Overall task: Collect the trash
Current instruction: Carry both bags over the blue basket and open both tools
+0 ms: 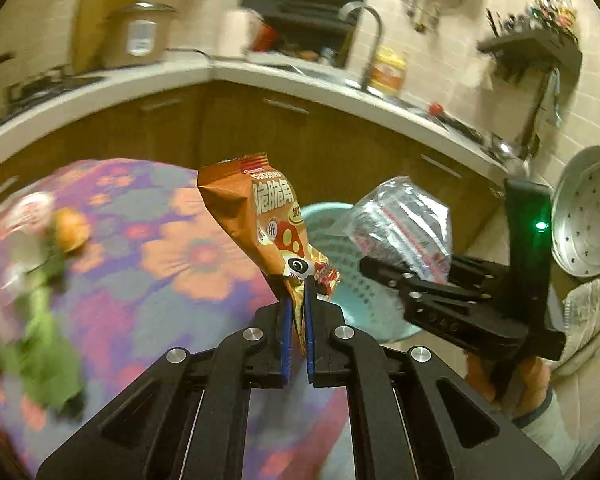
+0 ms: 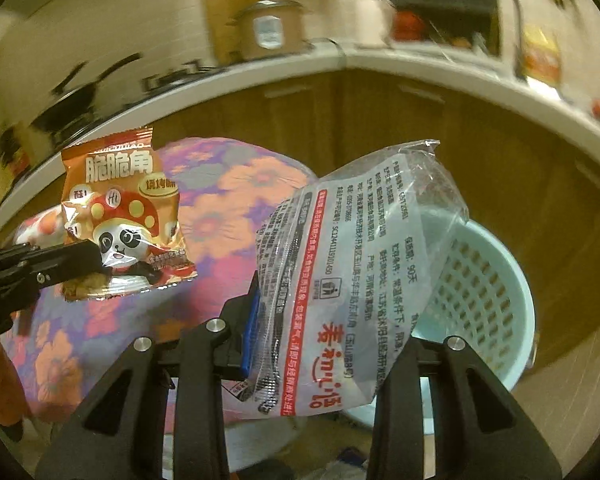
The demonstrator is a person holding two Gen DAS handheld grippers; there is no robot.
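Note:
My left gripper [image 1: 298,292] is shut on the bottom edge of an orange snack bag [image 1: 260,216], which stands up between its blue pads. The right wrist view shows that bag [image 2: 120,208] held up at the left over the floral table. My right gripper [image 2: 319,312] is shut on a clear printed plastic wrapper [image 2: 359,240]; one blue pad [image 2: 250,332] shows and the wrapper hides the other finger. In the left wrist view the right gripper [image 1: 379,272] holds the wrapper [image 1: 399,220] above a light blue perforated basket [image 1: 331,240]. The basket [image 2: 491,280] stands on the floor beside the table.
A floral cloth covers the table [image 1: 140,240], with an orange fruit [image 1: 72,228] and green leaves [image 1: 44,352] at its left. Wooden cabinets and a white counter [image 1: 100,92] curve behind. A metal steamer tray [image 1: 583,216] leans at the right. A hand [image 1: 499,376] grips the right gripper's handle.

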